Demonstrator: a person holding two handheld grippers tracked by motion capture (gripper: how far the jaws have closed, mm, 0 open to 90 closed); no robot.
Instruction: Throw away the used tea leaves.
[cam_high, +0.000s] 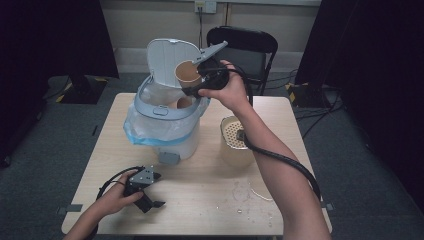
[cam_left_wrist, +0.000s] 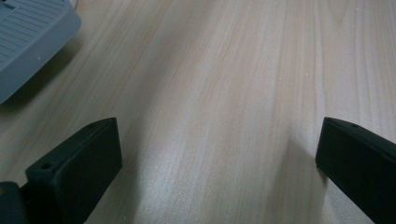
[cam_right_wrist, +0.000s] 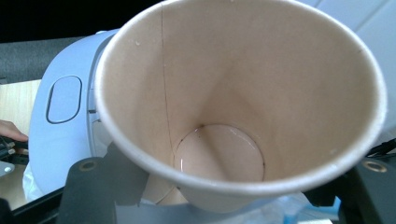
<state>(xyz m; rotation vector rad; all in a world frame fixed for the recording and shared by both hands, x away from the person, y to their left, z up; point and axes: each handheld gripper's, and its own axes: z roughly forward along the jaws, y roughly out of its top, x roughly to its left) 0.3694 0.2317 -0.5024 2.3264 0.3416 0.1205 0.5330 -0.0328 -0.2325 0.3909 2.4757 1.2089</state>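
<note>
High view showed a pale wooden table (cam_high: 210, 200) with a light grey plastic pedal bin (cam_high: 167, 112) standing on its far left part, its hinged lid (cam_high: 167, 60) thrown up and back, a clear liner bag with a blue edge (cam_high: 145, 131) folded over its rim, and its grey pedal (cam_high: 169, 158) facing the person. Behind the table stood a black folding chair (cam_high: 247, 50). To the right of the bin, on the table, sat a beige cylindrical container with a perforated top (cam_high: 234, 142). The right gripper (cam_high: 202, 80) was held up over the open mouth of the bin, its jaws clamped on a brown paper cup (cam_high: 188, 74) that lay tipped on its side, mouth toward the camera above. The right gripper view looked straight into that cup (cam_right_wrist: 219, 121): it was empty apart from a faint wet ring at the bottom, with a black jaw at each side near its base and the bin's grey rim (cam_right_wrist: 65, 121) behind it. A second brown paper cup (cam_high: 184, 103) lay inside the bin, just below the held one. The left gripper (cam_high: 150, 197) rested on the near left part of the table, well apart from the bin; the left gripper view showed its jaws spread wide over bare wood with nothing between them, and the ribbed pedal (cam_left_wrist: 28, 37) at the upper left corner.
</note>
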